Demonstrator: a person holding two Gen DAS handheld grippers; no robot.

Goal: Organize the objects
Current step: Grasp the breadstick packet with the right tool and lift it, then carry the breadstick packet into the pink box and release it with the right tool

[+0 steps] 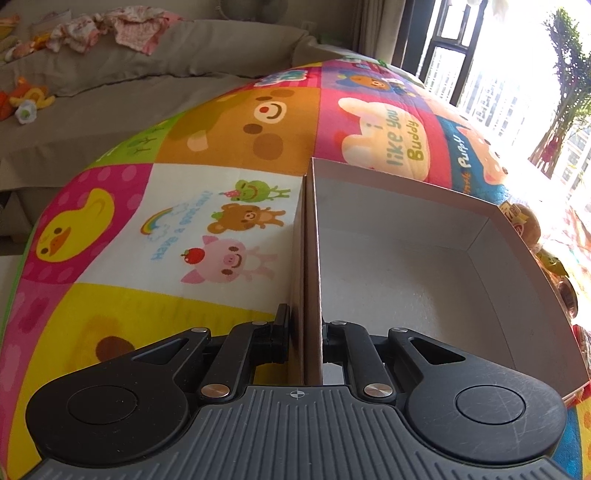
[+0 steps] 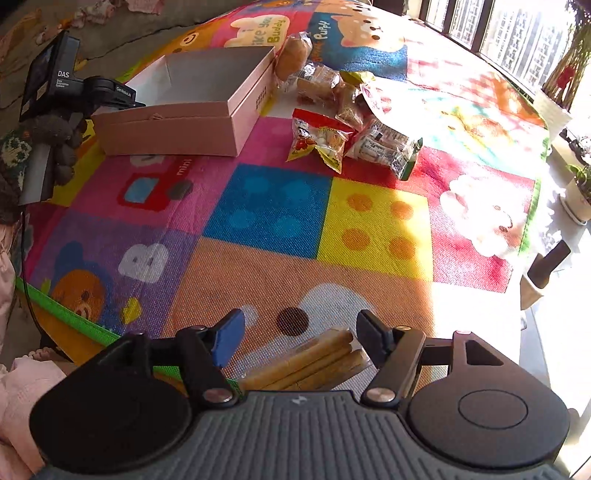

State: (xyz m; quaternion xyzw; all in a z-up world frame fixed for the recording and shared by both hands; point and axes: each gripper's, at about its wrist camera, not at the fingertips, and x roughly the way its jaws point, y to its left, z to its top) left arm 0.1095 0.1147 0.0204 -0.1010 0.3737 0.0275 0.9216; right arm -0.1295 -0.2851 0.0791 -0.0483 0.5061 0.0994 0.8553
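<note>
An empty pink cardboard box (image 2: pixel 177 129) with a white inside lies on the colourful play mat (image 2: pixel 266 206). My left gripper (image 1: pixel 304 325) is shut on the box's near side wall (image 1: pixel 312 258), one finger inside and one outside. From the right wrist view this left gripper (image 2: pixel 129 100) sits at the box's left end. My right gripper (image 2: pixel 301 328) is open low over the mat. A clear pack of brown biscuit sticks (image 2: pixel 310 362) lies between its fingers, and I see no pad pressing on it. Several snack packs (image 2: pixel 332 110) are heaped right of the box.
The heap holds a red and yellow bag (image 2: pixel 319 138), a clear pack with a green edge (image 2: pixel 388 147) and a wrapped bun (image 2: pixel 291 55). A grey couch with clothes (image 1: pixel 110 33) is behind the mat. Potted plants (image 2: pixel 576 199) stand by the window. The mat's green edge (image 2: pixel 74 317) is near left.
</note>
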